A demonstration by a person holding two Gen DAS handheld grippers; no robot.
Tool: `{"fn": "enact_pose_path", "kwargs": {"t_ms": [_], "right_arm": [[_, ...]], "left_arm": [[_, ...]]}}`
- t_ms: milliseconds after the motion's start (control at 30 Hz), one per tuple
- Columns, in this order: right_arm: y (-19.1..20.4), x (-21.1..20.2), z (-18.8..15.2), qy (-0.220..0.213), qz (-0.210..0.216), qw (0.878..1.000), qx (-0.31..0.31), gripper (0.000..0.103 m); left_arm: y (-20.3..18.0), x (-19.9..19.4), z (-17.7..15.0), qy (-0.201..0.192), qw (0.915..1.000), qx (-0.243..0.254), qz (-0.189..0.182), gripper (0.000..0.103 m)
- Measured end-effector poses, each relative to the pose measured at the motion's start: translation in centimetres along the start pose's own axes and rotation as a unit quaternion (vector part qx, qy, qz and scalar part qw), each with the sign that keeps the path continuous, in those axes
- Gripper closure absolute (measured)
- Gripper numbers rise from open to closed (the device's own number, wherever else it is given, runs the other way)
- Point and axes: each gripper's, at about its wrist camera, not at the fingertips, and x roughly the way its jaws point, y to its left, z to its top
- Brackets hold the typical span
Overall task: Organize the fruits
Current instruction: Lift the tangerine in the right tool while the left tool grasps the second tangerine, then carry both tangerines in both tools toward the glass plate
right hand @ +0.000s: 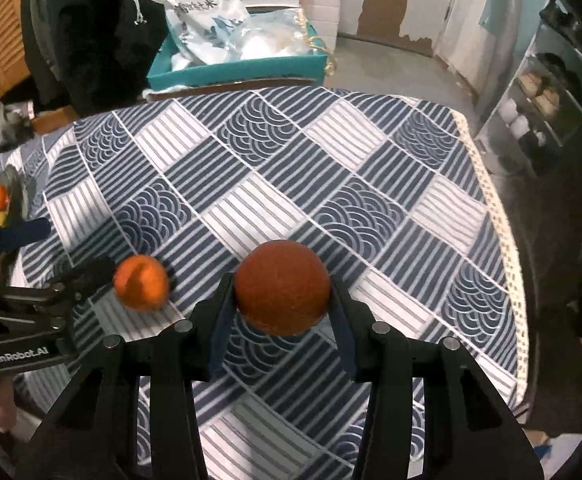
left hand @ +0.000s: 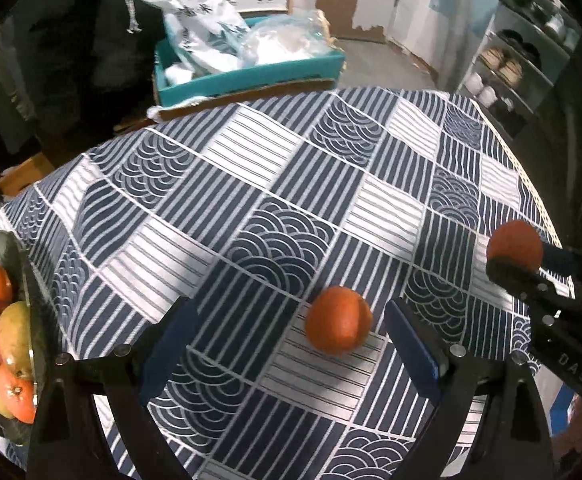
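My right gripper is clamped on one orange, lifted above the tablecloth. My left gripper, fingers wide apart, frames the other orange; I'd centre it, then squeeze gently. The fruit bowl sits far left of it.

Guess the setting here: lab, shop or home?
Likely a home: a table under a patterned tablecloth, a shoe rack by the wall, and a fruit bowl at the table's edge.

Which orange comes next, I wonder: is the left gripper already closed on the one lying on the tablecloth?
No, the left gripper stands open around the orange, its fingers clear.
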Motion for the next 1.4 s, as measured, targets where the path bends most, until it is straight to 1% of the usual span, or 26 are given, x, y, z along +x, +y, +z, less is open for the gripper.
{"fn": "enact_pose_path", "kwargs": {"t_ms": [100,200,533,600,667,700,733,767,800,833,867,900,967,1067,1400], "right_arm": [[-0.4,0.2,-0.4,0.006,-0.006,1.000,0.000,0.058],[-0.5,0.7,-0.8,0.014,-0.001,1.000,0.004,0.058],[-0.5,2.2,-1.3,0.029,0.007,1.000,0.005,0.058],[-0.5,2.3,-1.3,0.031,0.008,0.999,0.006,0.058],[-0.6,2.5,-1.4,0.033,0.010,0.999,0.006,0.058],[-0.6,2.5,-1.4,0.033,0.011,0.999,0.006,0.058],[-0.6,2.6,-1.4,0.034,0.011,0.999,0.006,0.058],[-0.7,2.6,-1.3,0.034,0.011,0.999,0.006,0.058],[-0.7,2.7,-1.3,0.034,0.012,0.999,0.006,0.058],[-0.7,2.7,-1.3,0.034,0.012,0.999,0.006,0.058],[-0.7,2.7,-1.2,0.033,0.013,0.999,0.007,0.058],[-0.7,2.8,-1.2,0.033,0.014,0.999,0.008,0.058],[-0.6,2.7,-1.1,0.031,0.014,0.999,0.008,0.058],[-0.3,2.4,-0.8,0.023,0.016,1.000,0.005,0.058],[1.1,0.0,0.1,-0.011,0.006,1.000,-0.020,0.058]], "left_arm": [[-0.5,0.8,-0.4,0.011,0.9999,0.008,-0.001,0.007],[-0.8,1.7,-0.8,0.024,0.9996,0.015,-0.001,0.007],[-1.5,3.9,-1.4,0.047,0.9987,0.013,-0.012,0.008],[-1.7,4.0,-1.3,0.044,0.9988,0.014,-0.015,0.012],[-1.8,4.2,-1.3,0.045,0.9987,0.016,-0.015,0.022],[-1.9,4.4,-1.3,0.051,0.9984,0.019,-0.015,0.024],[-2.0,4.6,-1.3,0.056,0.9981,0.022,-0.016,0.030],[-2.0,4.7,-1.3,0.059,0.9978,0.024,-0.017,0.038],[-2.0,4.9,-1.4,0.062,0.9975,0.028,-0.019,0.041],[-2.0,4.9,-1.5,0.063,0.9972,0.030,-0.027,0.047],[-2.0,4.8,-1.5,0.062,0.9969,0.030,-0.037,0.056],[-2.2,4.6,-1.6,0.059,0.9970,0.031,-0.040,0.057],[-2.4,4.2,-1.6,0.051,0.9977,0.039,-0.023,0.057],[-2.3,3.4,-1.7,0.034,0.9983,0.043,-0.018,0.057],[-0.9,-0.4,-0.4,-0.008,0.9998,0.018,-0.007,0.058]]}}
